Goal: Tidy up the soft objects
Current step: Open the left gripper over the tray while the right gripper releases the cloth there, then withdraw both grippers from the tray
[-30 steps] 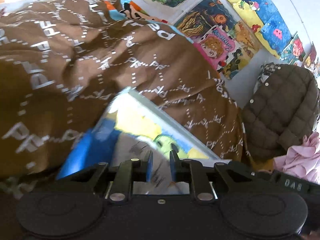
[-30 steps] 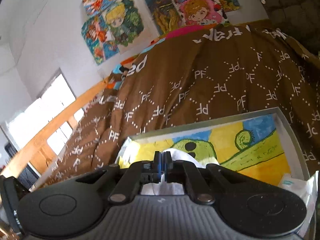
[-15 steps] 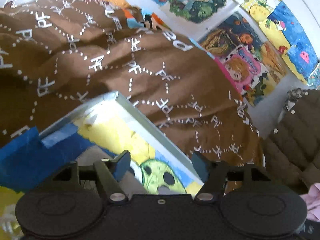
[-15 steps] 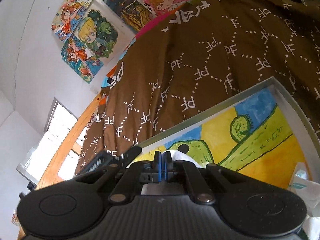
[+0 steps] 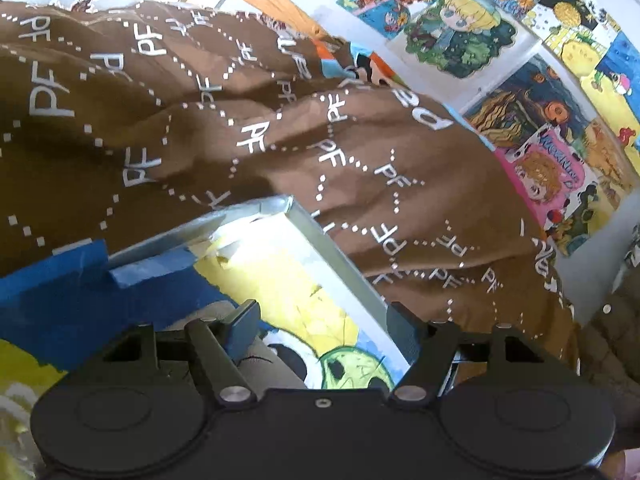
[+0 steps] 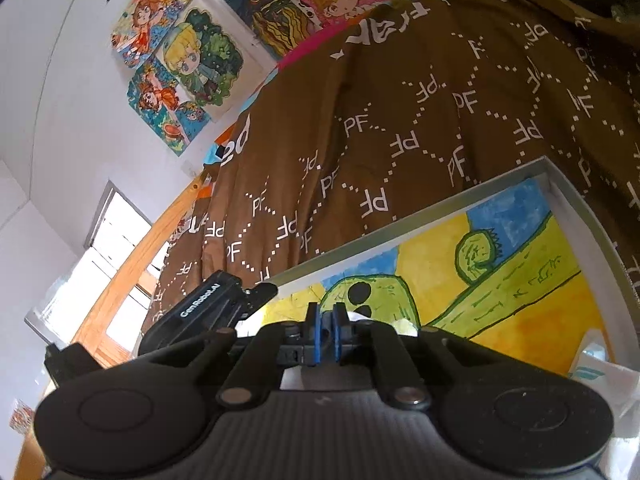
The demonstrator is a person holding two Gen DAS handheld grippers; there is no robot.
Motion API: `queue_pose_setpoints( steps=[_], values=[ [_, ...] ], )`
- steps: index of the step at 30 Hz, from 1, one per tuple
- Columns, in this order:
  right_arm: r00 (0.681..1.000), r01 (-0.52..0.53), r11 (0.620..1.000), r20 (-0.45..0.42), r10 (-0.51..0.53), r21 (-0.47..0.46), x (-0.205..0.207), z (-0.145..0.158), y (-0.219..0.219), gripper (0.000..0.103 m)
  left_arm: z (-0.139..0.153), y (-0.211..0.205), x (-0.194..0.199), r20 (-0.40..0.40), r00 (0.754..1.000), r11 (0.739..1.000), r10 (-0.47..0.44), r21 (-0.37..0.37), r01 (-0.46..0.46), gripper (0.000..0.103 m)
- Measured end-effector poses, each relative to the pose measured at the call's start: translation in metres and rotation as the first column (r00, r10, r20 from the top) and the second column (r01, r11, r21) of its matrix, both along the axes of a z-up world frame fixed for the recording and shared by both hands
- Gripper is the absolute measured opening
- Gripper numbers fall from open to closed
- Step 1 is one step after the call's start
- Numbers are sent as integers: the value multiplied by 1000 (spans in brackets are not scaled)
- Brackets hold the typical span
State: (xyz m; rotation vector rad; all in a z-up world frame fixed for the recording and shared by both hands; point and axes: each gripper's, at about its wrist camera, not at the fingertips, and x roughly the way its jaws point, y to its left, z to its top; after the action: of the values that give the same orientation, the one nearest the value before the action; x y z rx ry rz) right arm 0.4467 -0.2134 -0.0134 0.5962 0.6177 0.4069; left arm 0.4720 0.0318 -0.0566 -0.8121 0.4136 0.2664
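Observation:
A shallow grey box [image 5: 320,240] with a yellow, green and blue painted floor lies on a brown "PF" patterned blanket [image 5: 240,140]. My left gripper [image 5: 324,324] is open over the box, above a beige soft item [image 5: 264,364] lying inside. My right gripper [image 6: 324,316] is shut over the same box [image 6: 592,248]; a bit of white cloth [image 6: 356,316] shows right at its tips, and whether it is pinched is hidden. The left gripper's body [image 6: 208,308] shows at the left of the right wrist view.
Cartoon paintings [image 5: 540,128] hang on the white wall behind the bed. A brown quilted jacket [image 5: 612,344] lies at the right. A white tissue packet [image 6: 596,364] lies in the box's corner. A wooden bed rail [image 6: 120,296] and a window [image 6: 100,264] stand at the left.
My left gripper has opened wide and let go of the beige item in the box. My right gripper stayed shut and tilted so more of the wall shows.

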Motion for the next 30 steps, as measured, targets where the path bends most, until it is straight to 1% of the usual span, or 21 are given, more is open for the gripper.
queue_pose_setpoints(
  steps=[3, 5, 6, 8, 9, 11, 13, 15, 17, 19, 20, 22, 23, 24, 26, 28, 30],
  values=[
    [1000, 4, 1000, 23, -3, -22, -7, 5, 1, 22, -1, 2, -5, -10, 1000, 1000, -2, -13, 2, 72],
    [999, 10, 999, 43, -8, -31, -14, 9, -1, 40, 1, 4, -12, -14, 1000, 1000, -11, -8, 11, 72],
    [998, 14, 999, 55, -12, -35, -18, 11, -2, 45, 2, 6, -17, -22, 1000, 1000, -14, -9, 13, 72],
    [996, 31, 998, 81, -27, -46, -28, 18, -7, 63, 3, 13, -29, -42, 999, 999, -22, -47, 21, 74],
    [995, 39, 998, 93, -34, -50, -33, 21, -9, 67, 2, 16, -34, -53, 998, 998, -27, -65, 24, 74],
    [992, 56, 996, 117, -49, -64, -44, 27, -14, 81, 2, 22, -49, -65, 997, 996, -47, -82, 42, 74],
    [990, 65, 995, 128, -55, -78, -55, 32, -18, 87, 2, 26, -65, -82, 994, 994, -73, -82, 66, 74],
    [991, 66, 993, 126, -53, -100, -65, 33, -20, 88, 5, 30, -81, -92, 991, 991, -96, -102, 87, 74],
    [991, 68, 990, 125, -53, -120, -77, 33, -20, 93, 9, 33, -98, -91, 992, 991, -92, -106, 82, 75],
    [991, 73, 989, 124, -56, -132, -90, 33, -21, 96, 13, 34, -114, -112, 990, 994, -84, -75, 76, 83],
    [990, 76, 988, 125, -59, -136, -97, 33, -21, 99, 14, 35, -120, -128, 989, 996, -76, -65, 68, 85],
    [990, 82, 984, 128, -61, -160, -115, 33, -22, 100, 11, 38, -132, -149, 985, 995, -90, -45, 85, 83],
    [990, 83, 981, 129, -61, -173, -123, 33, -21, 102, 11, 38, -138, -139, 985, 994, -105, -24, 102, 83],
    [990, 84, 978, 132, -59, -189, -131, 33, -21, 102, 13, 36, -144, -130, 984, 992, -122, 16, 125, 83],
    [987, 90, 970, 153, -56, -225, -152, 34, -21, 103, 21, 31, -159, -138, 981, 984, -136, 99, 150, 86],
    [980, 107, 959, 188, -59, -261, -175, 36, -20, 103, 28, 29, -176, -114, 982, 976, -150, 141, 166, 88],
    [974, 119, 952, 218, -57, -282, -196, 40, -21, 103, 38, 26, -195, -81, 981, 962, -176, 196, 189, 94]
  ],
)
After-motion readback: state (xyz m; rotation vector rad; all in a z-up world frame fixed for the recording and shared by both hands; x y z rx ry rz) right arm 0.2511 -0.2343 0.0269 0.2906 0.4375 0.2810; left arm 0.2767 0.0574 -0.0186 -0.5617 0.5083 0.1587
